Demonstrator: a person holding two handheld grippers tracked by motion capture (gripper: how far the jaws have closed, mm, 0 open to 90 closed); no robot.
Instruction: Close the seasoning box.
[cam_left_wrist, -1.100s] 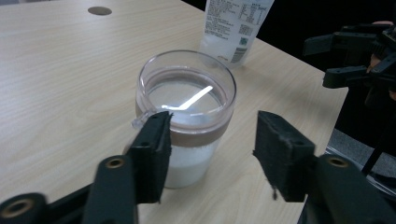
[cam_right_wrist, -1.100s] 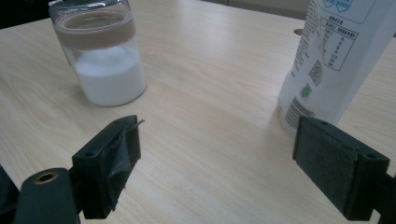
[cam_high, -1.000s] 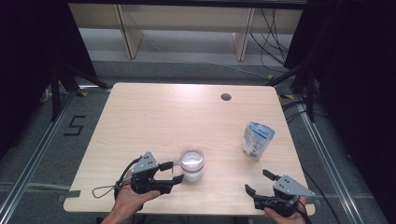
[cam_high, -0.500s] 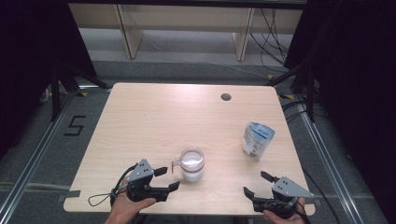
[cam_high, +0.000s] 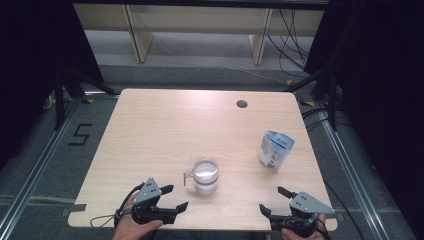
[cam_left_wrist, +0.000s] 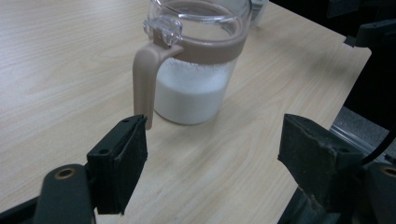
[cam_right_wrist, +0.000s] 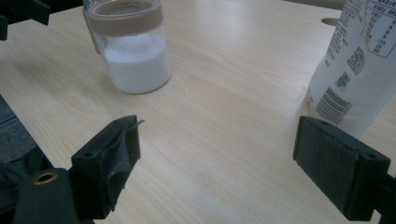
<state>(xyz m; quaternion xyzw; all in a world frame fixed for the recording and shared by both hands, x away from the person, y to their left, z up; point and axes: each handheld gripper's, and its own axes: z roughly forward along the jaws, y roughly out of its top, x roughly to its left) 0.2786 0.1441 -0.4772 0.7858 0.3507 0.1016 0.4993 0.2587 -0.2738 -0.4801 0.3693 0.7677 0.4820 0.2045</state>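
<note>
A clear glass jar (cam_high: 205, 175) with a tan band and tan handle holds white powder and stands near the table's front middle. In the left gripper view the jar (cam_left_wrist: 194, 70) is just ahead, its handle (cam_left_wrist: 144, 74) facing me. My left gripper (cam_high: 176, 196) lies a little short of the handle. Its jaws have just been opening and hold nothing in the left gripper view (cam_left_wrist: 212, 163). A white and blue pouch (cam_high: 276, 149) stands upright at the right. My right gripper (cam_high: 271, 199) rests open at the front right edge, with the jar (cam_right_wrist: 133, 51) and pouch (cam_right_wrist: 359, 60) ahead of it.
The wooden table (cam_high: 165, 130) has a round cable hole (cam_high: 242, 104) near its far right. Both hands sit at the front edge. On the floor at the left is a taped figure 5 (cam_high: 80, 134). Wooden shelf legs (cam_high: 135, 40) stand behind the table.
My left gripper has drawn back from the jar's handle toward the front edge, and its jaws stand wider. The jar, the pouch and the right gripper have kept still.
</note>
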